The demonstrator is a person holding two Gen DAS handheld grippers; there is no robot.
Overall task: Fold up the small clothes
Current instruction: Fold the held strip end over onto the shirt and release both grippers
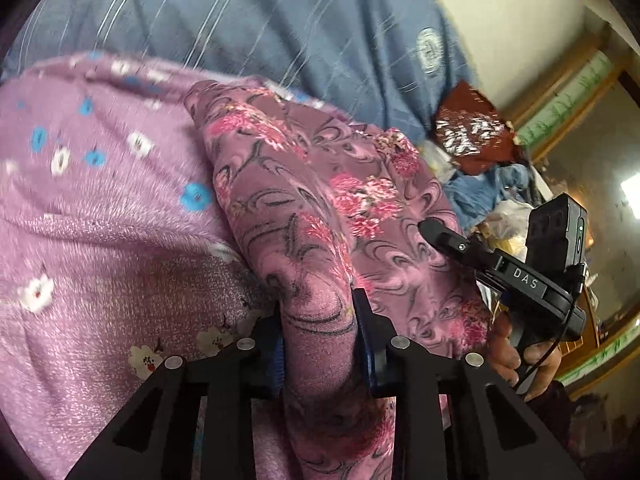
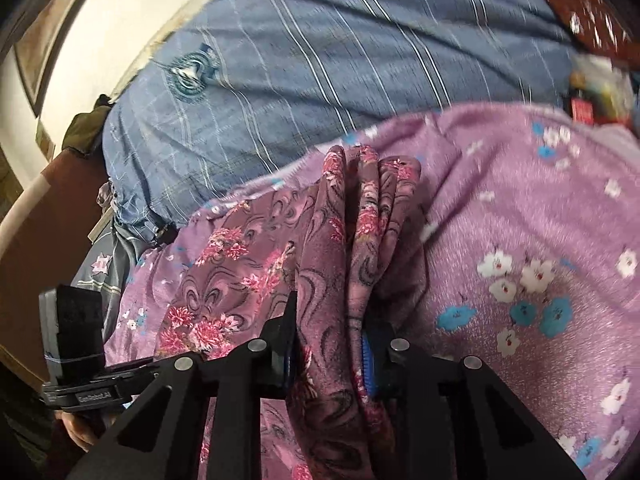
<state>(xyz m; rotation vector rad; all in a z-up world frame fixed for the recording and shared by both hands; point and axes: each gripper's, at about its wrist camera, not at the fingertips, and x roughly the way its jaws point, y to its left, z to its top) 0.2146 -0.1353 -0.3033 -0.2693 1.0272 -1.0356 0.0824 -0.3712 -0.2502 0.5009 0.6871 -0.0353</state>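
Observation:
A small mauve garment with pink flowers and dark swirls (image 1: 320,184) hangs over a lilac fleece blanket with white and blue flowers (image 1: 100,220). My left gripper (image 1: 320,328) is shut on a bunched fold of it. My right gripper (image 2: 330,344) is shut on another gathered edge of the same garment (image 2: 352,216), several layers thick. The right gripper (image 1: 472,252) also shows in the left wrist view, held by a hand at the garment's right side. The left gripper's body (image 2: 76,344) shows at the left of the right wrist view.
A blue striped sheet (image 2: 320,60) lies beyond the lilac blanket (image 2: 540,208). A dark red printed cloth (image 1: 472,128) and a heap of blue clothes and bags (image 1: 492,196) lie at the far right. A cream wall (image 1: 500,12) and wooden frames stand behind.

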